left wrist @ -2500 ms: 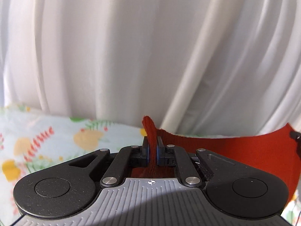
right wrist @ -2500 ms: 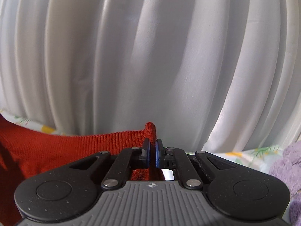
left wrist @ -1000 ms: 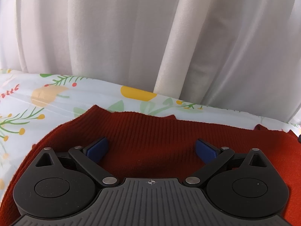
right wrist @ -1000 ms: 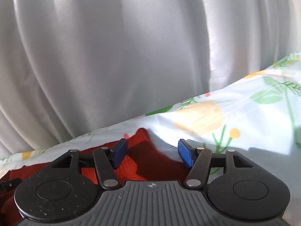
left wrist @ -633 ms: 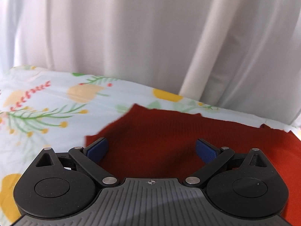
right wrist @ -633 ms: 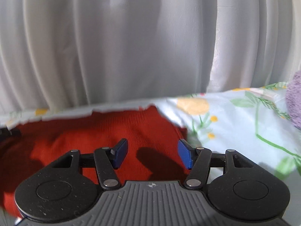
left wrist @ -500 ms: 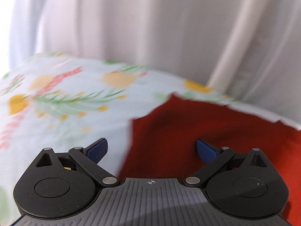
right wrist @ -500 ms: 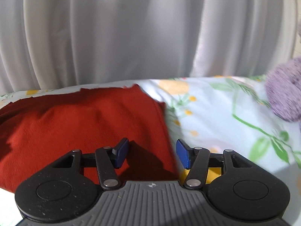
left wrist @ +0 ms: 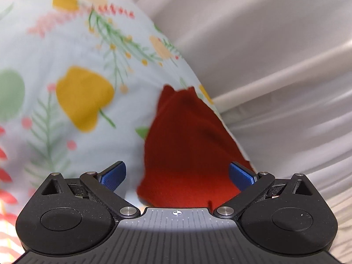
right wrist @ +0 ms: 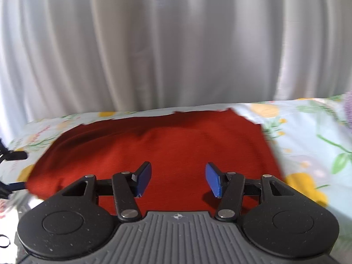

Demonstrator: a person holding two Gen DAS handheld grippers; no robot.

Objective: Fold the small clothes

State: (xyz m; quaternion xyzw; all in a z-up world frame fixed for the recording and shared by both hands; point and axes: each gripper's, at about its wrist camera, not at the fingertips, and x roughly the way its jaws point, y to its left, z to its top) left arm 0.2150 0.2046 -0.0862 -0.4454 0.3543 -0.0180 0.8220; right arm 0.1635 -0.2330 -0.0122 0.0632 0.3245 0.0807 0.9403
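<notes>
A red knit garment (right wrist: 167, 145) lies folded flat on the floral sheet (right wrist: 308, 145) near the white curtain. It also shows in the left wrist view (left wrist: 187, 149), seen end-on. My left gripper (left wrist: 177, 176) is open and empty, rolled to one side, just short of the garment's near end. My right gripper (right wrist: 178, 180) is open and empty above the garment's near edge, its blue pads (right wrist: 144, 179) apart over the red cloth.
A white pleated curtain (right wrist: 176, 44) hangs right behind the sheet's far edge. A purple fuzzy item (right wrist: 348, 107) sits at the far right. A dark part (right wrist: 13, 155) shows at the left edge of the right wrist view.
Both grippers let go of the red garment, which now lies flat. Both pulled back from it. The left view has rolled and swung left; the right gripper moved left over the cloth.
</notes>
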